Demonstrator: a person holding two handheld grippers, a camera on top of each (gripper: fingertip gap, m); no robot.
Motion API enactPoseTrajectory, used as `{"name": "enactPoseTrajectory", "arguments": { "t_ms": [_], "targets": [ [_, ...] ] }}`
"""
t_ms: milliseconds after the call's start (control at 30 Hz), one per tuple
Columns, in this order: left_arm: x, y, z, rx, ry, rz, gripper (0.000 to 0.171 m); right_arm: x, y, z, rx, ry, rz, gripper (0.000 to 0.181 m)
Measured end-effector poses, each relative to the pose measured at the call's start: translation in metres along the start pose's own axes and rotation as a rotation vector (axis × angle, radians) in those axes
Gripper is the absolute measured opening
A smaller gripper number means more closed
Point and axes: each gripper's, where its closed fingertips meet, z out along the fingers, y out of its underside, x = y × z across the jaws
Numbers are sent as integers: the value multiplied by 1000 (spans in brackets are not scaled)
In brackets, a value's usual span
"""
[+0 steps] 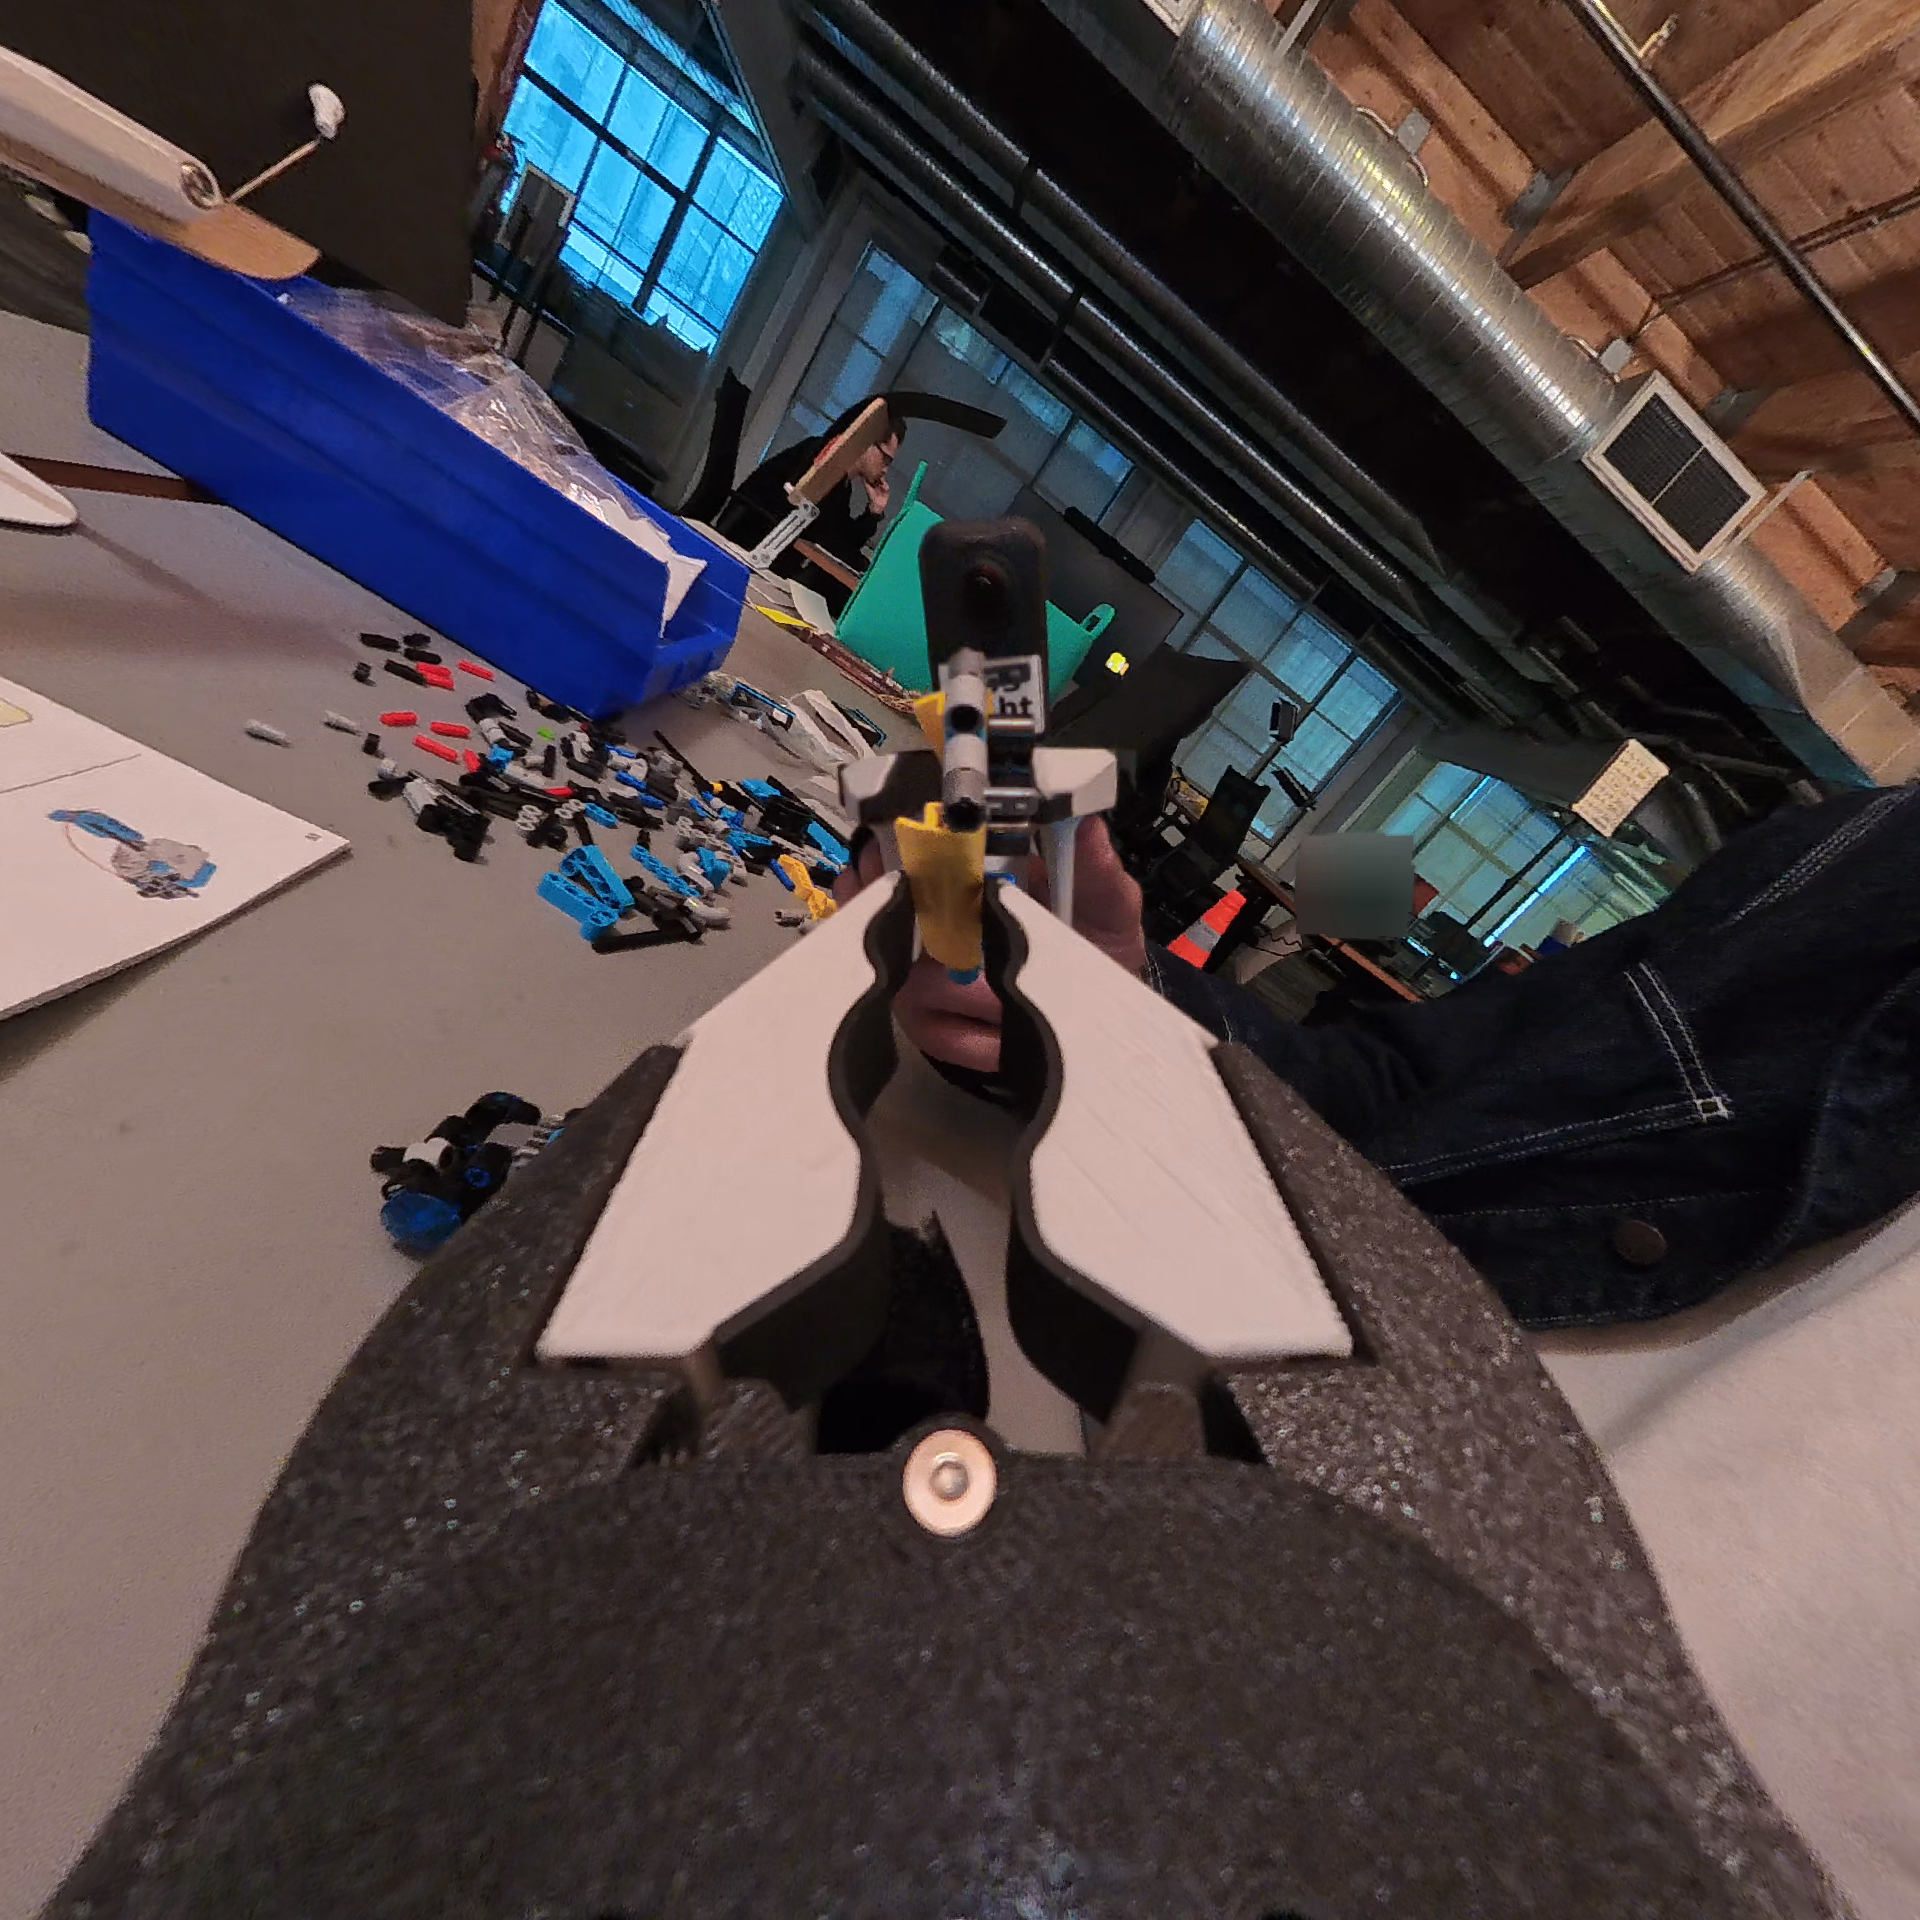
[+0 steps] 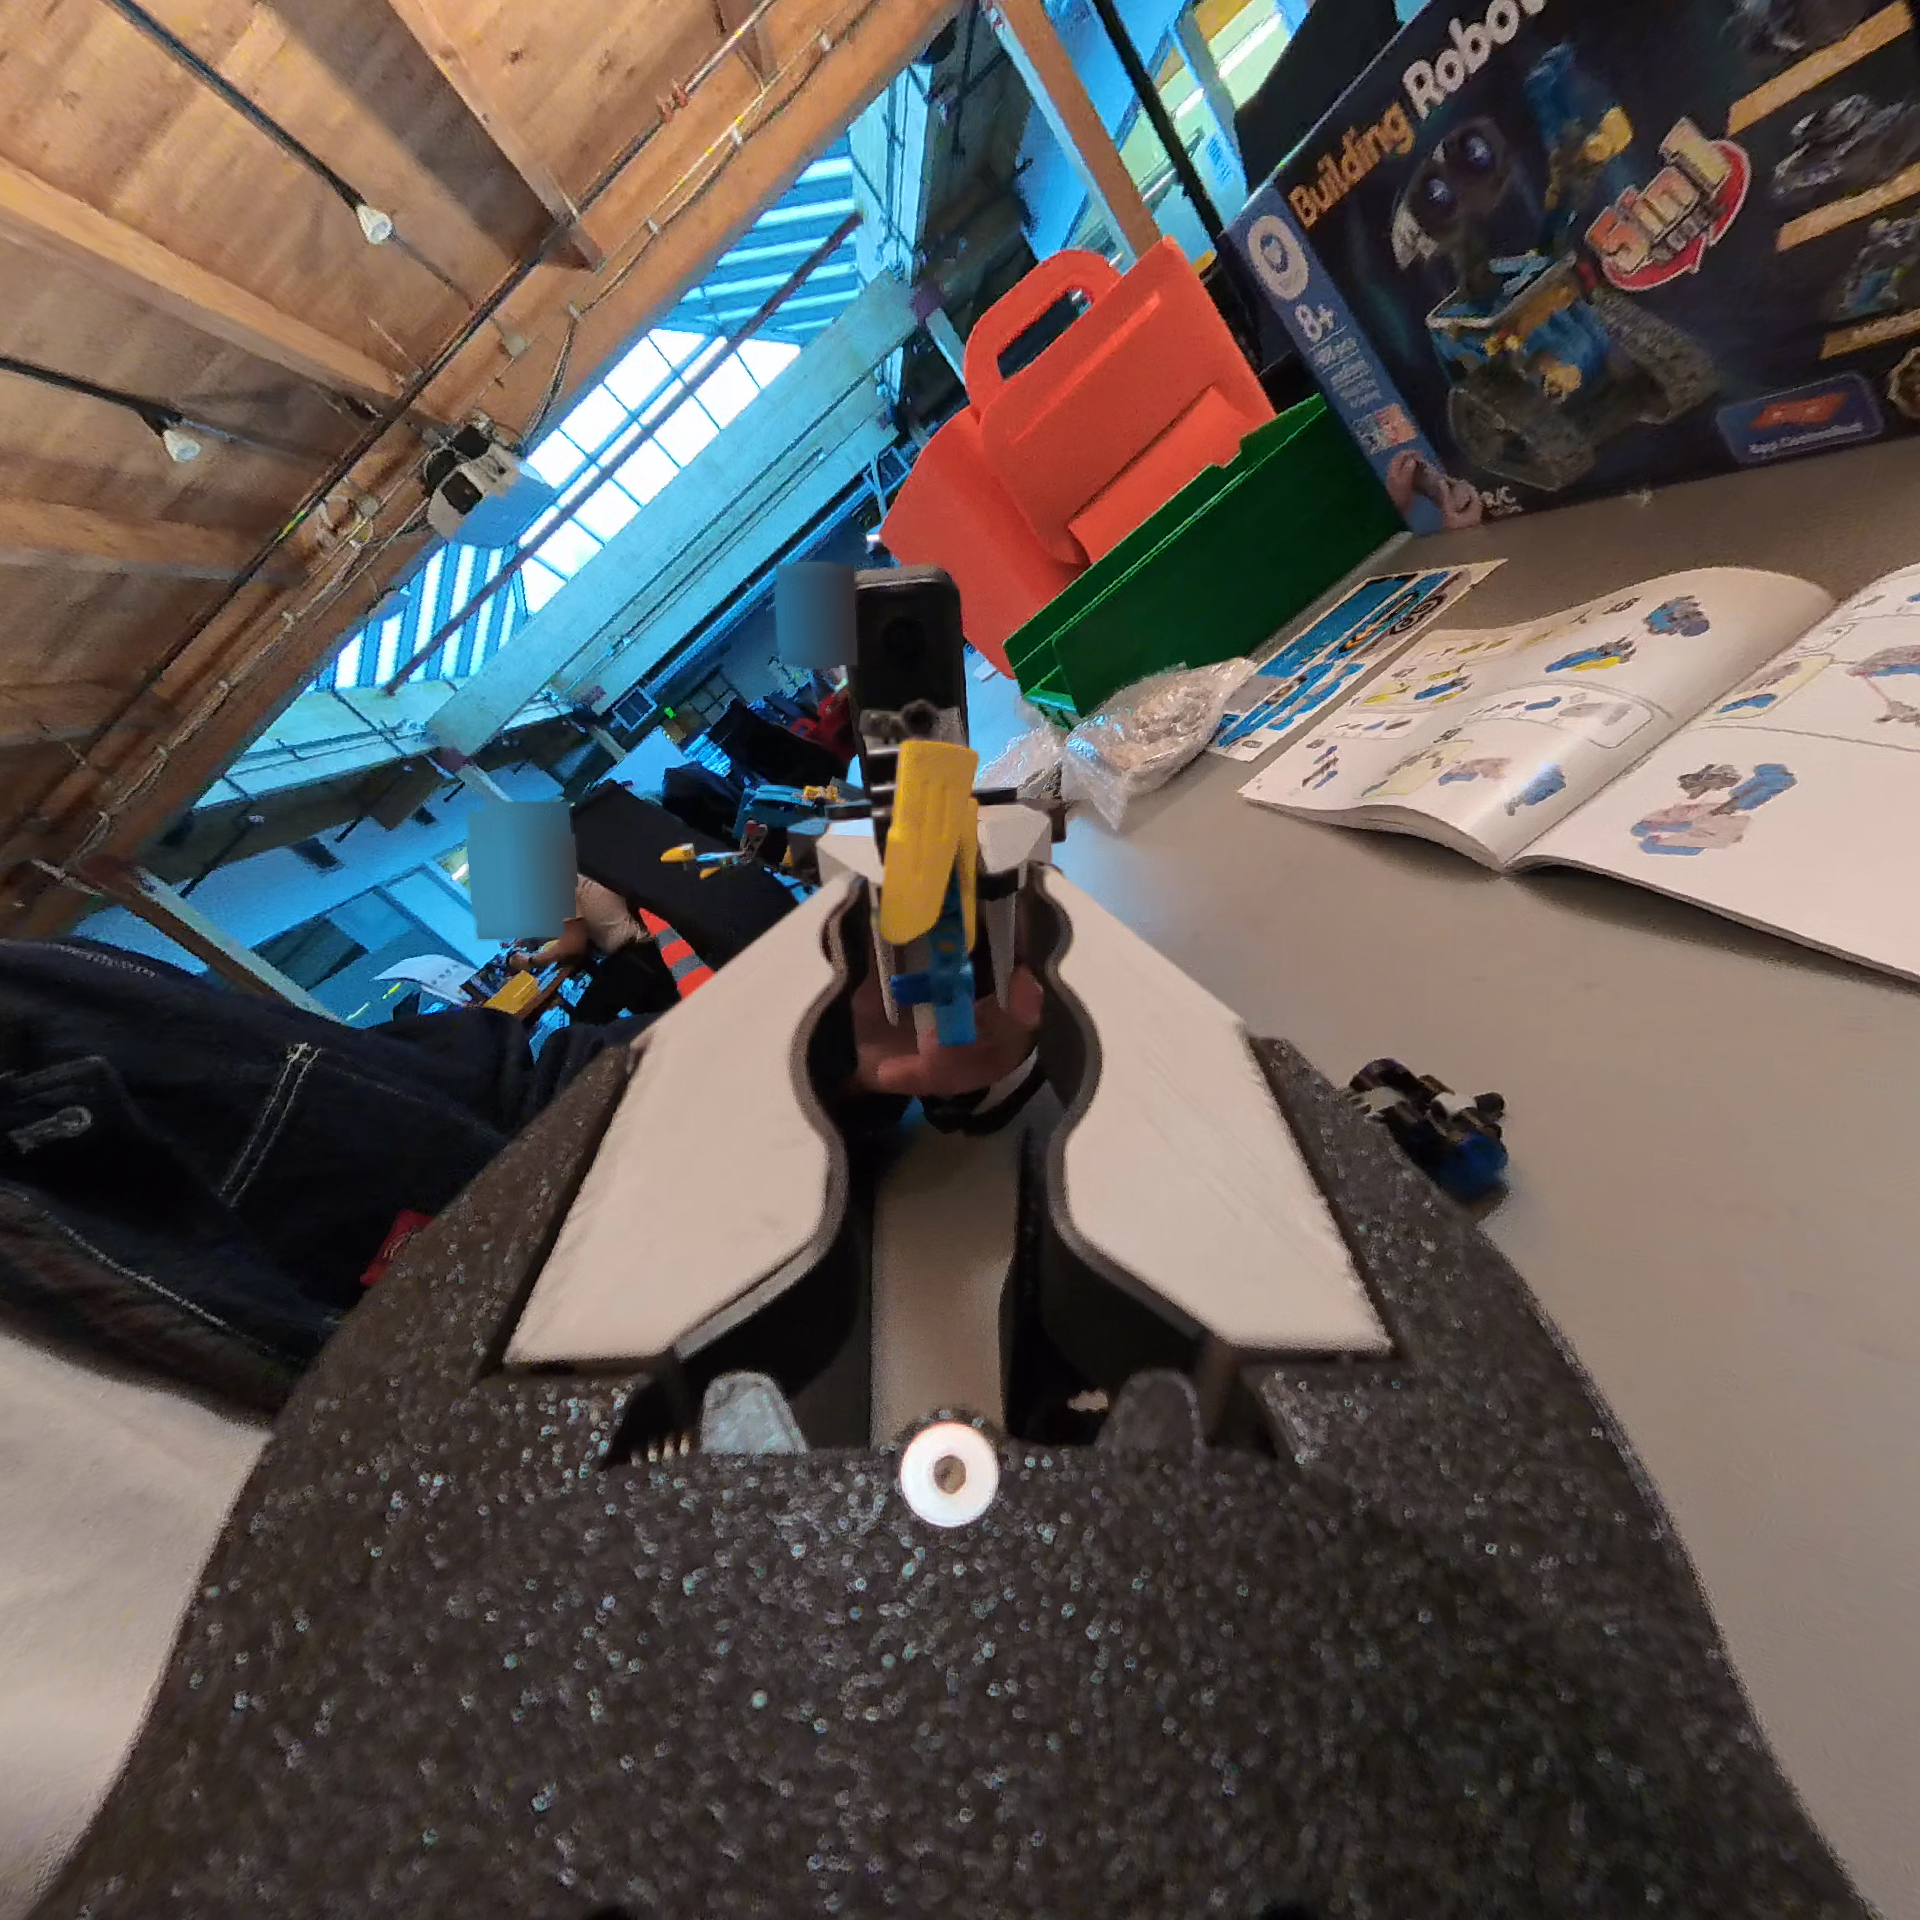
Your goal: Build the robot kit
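Both grippers clenched on same yellow brick assembly (image 1: 943,883), frame centre: left gripper (image 1: 940,914), right gripper (image 2: 935,883). Light, rigid, pops apart; pinch yellow part.

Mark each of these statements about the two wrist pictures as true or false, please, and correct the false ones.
1. The left tongs grip a yellow piece. True.
2. The bin behind the loose parts is red. False: the bin is blue.
3. The booklet in the right wrist view lies open on the table. True.
4. The right tongs are open and empty. False: they close on a yellow and blue assembly.
5. The orange piece lies flat on the table. False: it stands in a green tray.
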Motion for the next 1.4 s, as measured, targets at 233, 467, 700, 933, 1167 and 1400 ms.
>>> {"name": "enactPoseTrajectory", "arguments": {
  "t_ms": [233,467,700,933,1167,1400],
  "targets": [
    [11,3,3,-8,65,-11,11,-13,4,-2,-25,-146,105,11],
    [15,-1,2,14,87,-30,11,-14,1,0,-12,-167,101,12],
    [10,-1,3,21,61,-29,11,-8,10,4,-39,-94,73,14],
    [3,3,7,3,-12,34,12,-5,10,2,-43,-51,63,9],
    [-60,23,-28,-281,-412,303,40,65,35,-33,-193,474,-55,9],
    [-91,68,-16,-602,-530,536,41,89,75,-52,-420,782,-107,10]
  ]
}}
